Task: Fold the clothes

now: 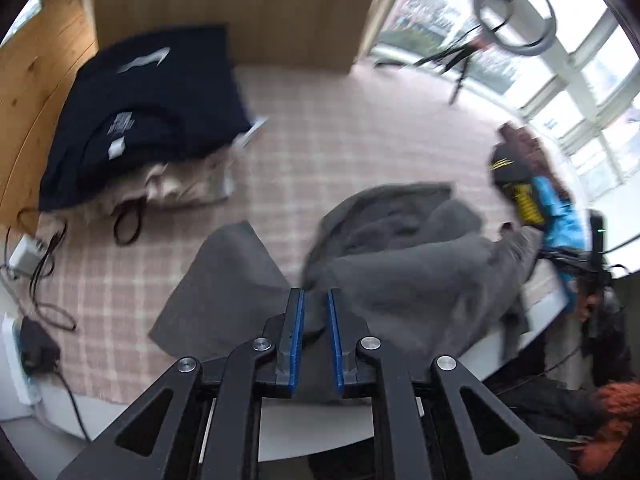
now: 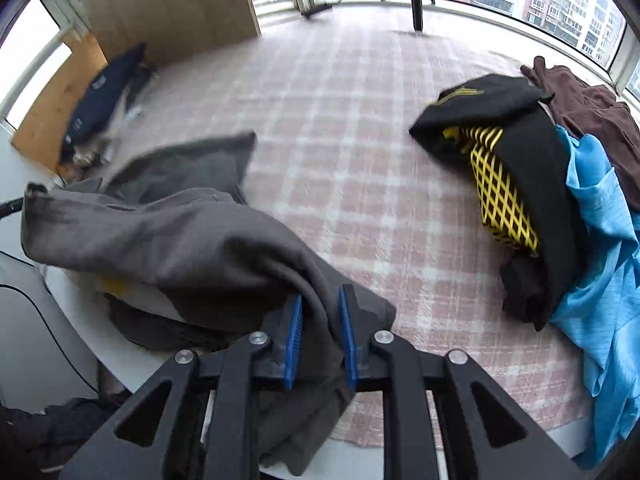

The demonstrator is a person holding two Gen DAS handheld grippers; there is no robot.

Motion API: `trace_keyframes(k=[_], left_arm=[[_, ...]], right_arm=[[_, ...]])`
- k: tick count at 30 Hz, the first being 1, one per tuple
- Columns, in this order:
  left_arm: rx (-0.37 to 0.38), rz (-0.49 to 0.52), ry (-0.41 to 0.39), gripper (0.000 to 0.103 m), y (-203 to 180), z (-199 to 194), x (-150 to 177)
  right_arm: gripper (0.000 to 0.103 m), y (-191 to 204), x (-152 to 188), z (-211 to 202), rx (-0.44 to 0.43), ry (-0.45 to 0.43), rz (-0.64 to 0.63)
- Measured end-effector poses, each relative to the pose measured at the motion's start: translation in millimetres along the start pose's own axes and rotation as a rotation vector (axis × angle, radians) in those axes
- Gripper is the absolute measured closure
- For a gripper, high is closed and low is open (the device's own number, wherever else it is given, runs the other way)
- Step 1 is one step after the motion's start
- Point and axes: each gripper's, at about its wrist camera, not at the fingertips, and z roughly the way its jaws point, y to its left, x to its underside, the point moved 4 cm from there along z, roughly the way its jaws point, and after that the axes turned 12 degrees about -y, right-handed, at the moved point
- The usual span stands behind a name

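Observation:
A crumpled dark grey garment lies at the near edge of the pink plaid cloth that covers the table. My left gripper is shut on a fold of it, and one flat corner spreads to the left of the fingers. In the right wrist view the same grey garment drapes up and to the left from my right gripper, which is shut on another part of it. Cloth hangs down below the blue pads and over the table edge.
A folded stack with a navy shirt on top sits at the far left by a wooden board. Black-and-yellow, blue and brown clothes are heaped at the right. Cables and a charger lie at the left edge.

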Motion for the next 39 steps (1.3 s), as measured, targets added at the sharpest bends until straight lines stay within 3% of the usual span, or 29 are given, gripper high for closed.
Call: trace_keyframes(k=[3, 4, 5, 7, 11, 13, 16, 20, 22, 26, 29, 32, 33, 34, 35, 39], left_arm=[[-0.074, 0.04, 0.054, 0.094, 9.2, 18.3, 28.8], [-0.099, 0.054, 0.072, 0.091, 12.3, 24.3, 38.4], [-0.071, 0.086, 0.075, 0.088, -0.5, 25.7, 43.7], [0.001, 0.156, 0.074, 0.074, -31.4, 27.0, 53.2], [0.121, 0.316, 0.087, 0.071, -93.8, 37.6, 79.5], [0.112, 0.433, 0.113, 0.07, -115.3, 50.3, 96.3], [0.072, 0.516, 0.107, 0.07, -127.5, 71.7, 100.1], [0.107, 0.487, 0.112, 0.071, -137.0, 94.9, 89.8], [0.102, 0.476, 0.122, 0.1, -138.0, 97.5, 86.4], [0.116, 0.403, 0.043, 0.101, -130.1, 65.3, 63.8], [0.088, 0.319, -0.058, 0.1, -113.2, 31.3, 32.8], [0.041, 0.286, -0.104, 0.1, -98.7, 21.6, 12.5], [0.019, 0.289, -0.101, 0.1, -96.3, 24.8, 10.8], [-0.004, 0.291, -0.098, 0.1, -93.9, 27.9, 9.1], [-0.029, 0.303, -0.1, 0.1, -92.7, 30.7, 6.3], [-0.119, 0.339, -0.134, 0.101, -90.6, 32.4, -13.5]], right_arm=[[0.081, -1.7, 15.9, 3.0, 0.025, 0.039, -0.064], [0.073, -3.3, 18.9, 0.8, 0.023, 0.037, -0.073], [0.061, -5.0, 21.2, -1.5, 0.025, 0.032, -0.08], [0.05, -5.7, 24.0, -4.6, 0.031, 0.016, -0.103], [0.05, -4.6, 25.9, -0.5, 0.003, 0.007, -0.107], [0.05, -4.6, 25.7, 3.1, -0.021, 0.004, -0.093], [0.05, -5.2, 23.5, 6.1, -0.047, 0.001, -0.086], [0.05, -10.7, 18.6, 8.1, -0.043, 0.003, -0.105], [0.05, -13.3, 12.9, 10.0, -0.06, -0.002, -0.099], [0.05, -11.3, 1.2, 16.3, -0.113, -0.016, -0.097], [0.05, 4.6, -3.1, 23.0, -0.177, -0.008, -0.104], [0.05, 25.8, 1.2, 30.1, -0.221, 0.005, -0.156], [0.05, 31.8, 3.2, 32.5, -0.225, 0.013, -0.175], [0.062, 37.1, 5.3, 34.8, -0.223, 0.024, -0.195], [0.092, 40.5, 6.5, 37.1, -0.215, 0.038, -0.205], [0.097, 38.0, -20.7, 10.7, -0.197, -0.037, -0.142]])
